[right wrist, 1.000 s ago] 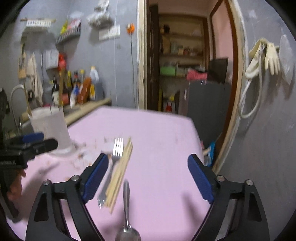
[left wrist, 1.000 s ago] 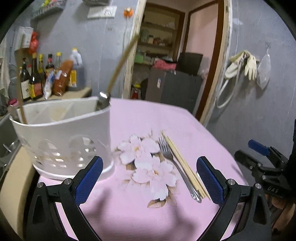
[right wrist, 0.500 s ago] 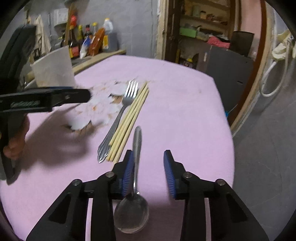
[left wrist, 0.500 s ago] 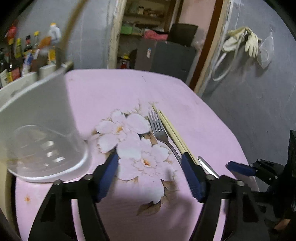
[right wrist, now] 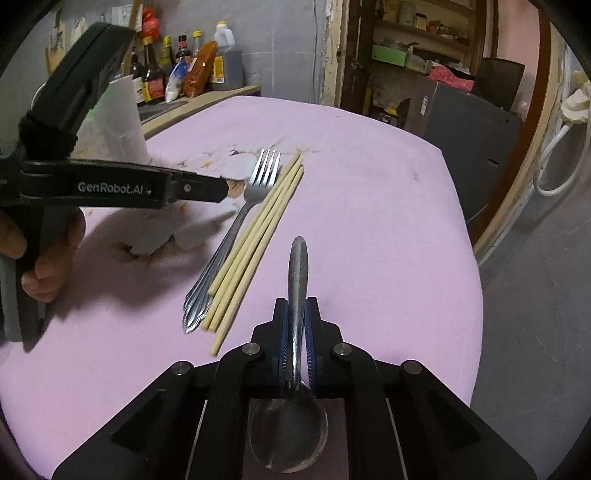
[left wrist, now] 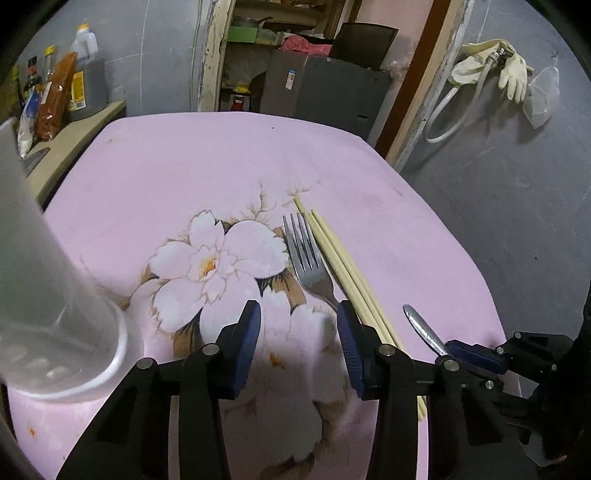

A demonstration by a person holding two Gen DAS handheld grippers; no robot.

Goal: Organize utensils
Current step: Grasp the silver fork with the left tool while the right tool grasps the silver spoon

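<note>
A steel fork (left wrist: pixel 306 260) and pale wooden chopsticks (left wrist: pixel 341 269) lie side by side on the pink flowered tablecloth (left wrist: pixel 207 158). My left gripper (left wrist: pixel 299 332) is open and empty, low over the cloth, its right pad beside the fork's neck. The white utensil holder (left wrist: pixel 48 302) stands at the left. My right gripper (right wrist: pixel 295 332) is shut on the handle of a steel spoon (right wrist: pixel 295 284), bowl toward the camera. The fork (right wrist: pixel 236 225) and chopsticks (right wrist: pixel 258 229) lie just to its left. The right gripper also shows in the left wrist view (left wrist: pixel 465 350).
A counter with sauce bottles (right wrist: pixel 177 66) runs along the far left. An open doorway with shelves (left wrist: pixel 273 33) and a dark cabinet (left wrist: pixel 332 88) stand behind the table. Gloves and a hose (left wrist: pixel 491 70) hang on the right wall. The table's right edge (right wrist: pixel 476 280) drops off nearby.
My right gripper closed on the spoon's handle. My left gripper moved right from the holder toward the fork, lowered, and narrowed its opening.
</note>
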